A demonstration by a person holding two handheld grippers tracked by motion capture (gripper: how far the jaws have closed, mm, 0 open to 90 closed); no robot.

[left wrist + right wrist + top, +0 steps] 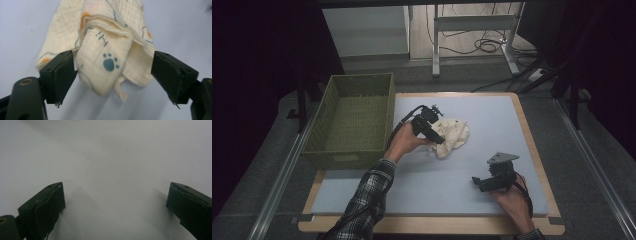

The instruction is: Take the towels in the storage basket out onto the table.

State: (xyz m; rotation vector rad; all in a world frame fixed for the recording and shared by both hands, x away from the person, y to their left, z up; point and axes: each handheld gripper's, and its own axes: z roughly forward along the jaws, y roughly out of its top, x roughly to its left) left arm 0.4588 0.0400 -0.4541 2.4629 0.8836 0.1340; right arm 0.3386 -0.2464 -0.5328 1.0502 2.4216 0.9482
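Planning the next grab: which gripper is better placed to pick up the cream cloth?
Left. The left gripper is at the cream cloth, jaws open with a fold between them. The right gripper sits apart near the mat's front edge, open over bare mat.

Bare mat (492, 125) around the cloth (452, 134) (green basket (354, 117) walling the left).

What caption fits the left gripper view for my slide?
Left gripper, jaws open, straddling a crumpled cream paw-print cloth on the table.
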